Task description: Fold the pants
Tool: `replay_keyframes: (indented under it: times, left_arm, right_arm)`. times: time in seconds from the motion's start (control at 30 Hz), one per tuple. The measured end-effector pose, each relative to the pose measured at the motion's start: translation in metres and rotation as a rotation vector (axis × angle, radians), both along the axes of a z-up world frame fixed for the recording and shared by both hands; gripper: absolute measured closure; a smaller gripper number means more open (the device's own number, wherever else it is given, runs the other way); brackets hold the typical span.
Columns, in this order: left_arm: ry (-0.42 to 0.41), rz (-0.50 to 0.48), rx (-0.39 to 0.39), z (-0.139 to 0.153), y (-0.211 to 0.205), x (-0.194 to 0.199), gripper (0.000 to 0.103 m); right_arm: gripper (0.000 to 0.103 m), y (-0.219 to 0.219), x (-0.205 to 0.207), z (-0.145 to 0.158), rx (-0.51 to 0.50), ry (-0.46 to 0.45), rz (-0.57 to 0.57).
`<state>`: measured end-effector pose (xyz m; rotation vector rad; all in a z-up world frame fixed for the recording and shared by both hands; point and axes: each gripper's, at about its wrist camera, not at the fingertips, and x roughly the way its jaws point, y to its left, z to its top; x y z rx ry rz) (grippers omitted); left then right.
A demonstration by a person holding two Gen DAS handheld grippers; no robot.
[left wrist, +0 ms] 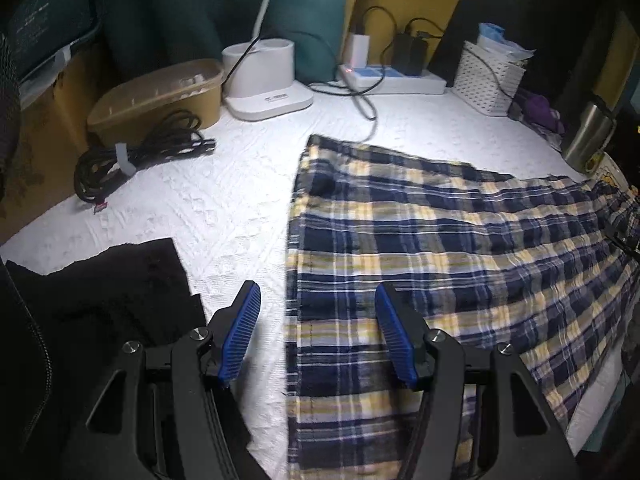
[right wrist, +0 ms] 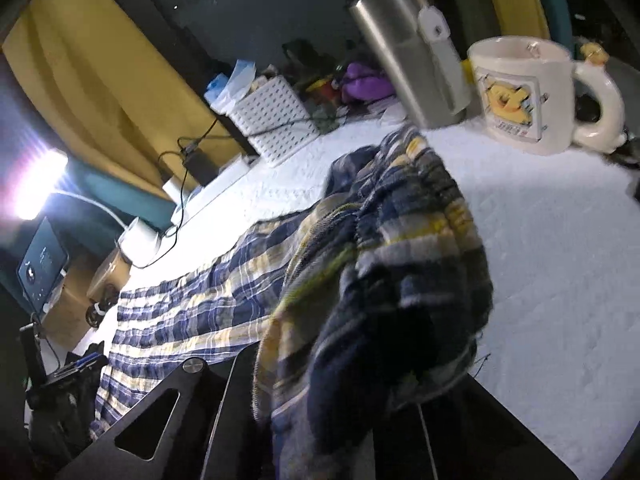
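The right tool [right wrist: 384, 360] lifts the pants [left wrist: 460, 248] by the waistband, clamped, to start a fold; the left tool [left wrist: 318, 332] – jaws apart – waits over the hem.

Both views are dim, with dark vignetted corners and fisheye bending at the edges. A lamp [right wrist: 34, 186] flares into white-violet glare in the right wrist view, where the lifted plaid pants [right wrist: 384, 264] are motion-blurred.

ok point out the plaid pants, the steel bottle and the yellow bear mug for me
plaid pants [left wrist: 440, 248], left wrist view, on the flat middle of the cloth
steel bottle [right wrist: 394, 52], right wrist view, on its bare metal side
yellow bear mug [right wrist: 516, 100], right wrist view, on the printed front wall
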<state>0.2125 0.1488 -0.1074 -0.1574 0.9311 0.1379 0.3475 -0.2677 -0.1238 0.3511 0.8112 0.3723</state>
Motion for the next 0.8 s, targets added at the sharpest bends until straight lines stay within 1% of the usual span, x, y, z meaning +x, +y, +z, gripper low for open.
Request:
replay_keyframes:
  times: [0.13, 0.23, 0.37, 0.57, 0.8]
  left_arm:
    - [-0.024, -0.040, 0.004, 0.009, -0.014, -0.003, 0.043]
    - [-0.038, -0.061, 0.003, 0.014, -0.021, -0.006, 0.043]
    - [-0.057, -0.076, -0.011, 0.017, -0.023, -0.010, 0.043]
    - [-0.086, -0.103, -0.029, 0.019, -0.021, -0.015, 0.043]
    - [-0.123, -0.134, -0.029, 0.025, -0.015, -0.018, 0.043]
  right_arm:
    - [0.095, -0.012, -0.005, 0.016, -0.044, -0.041, -0.033]
    - [0.095, -0.025, -0.010, 0.028, -0.055, -0.062, -0.060]
    - [0.095, -0.028, -0.017, 0.039, -0.073, -0.082, -0.069]
    - [0.095, -0.007, -0.028, 0.061, -0.093, -0.124, -0.040]
    - [0.095, 0.029, -0.038, 0.081, -0.124, -0.166, 0.006]
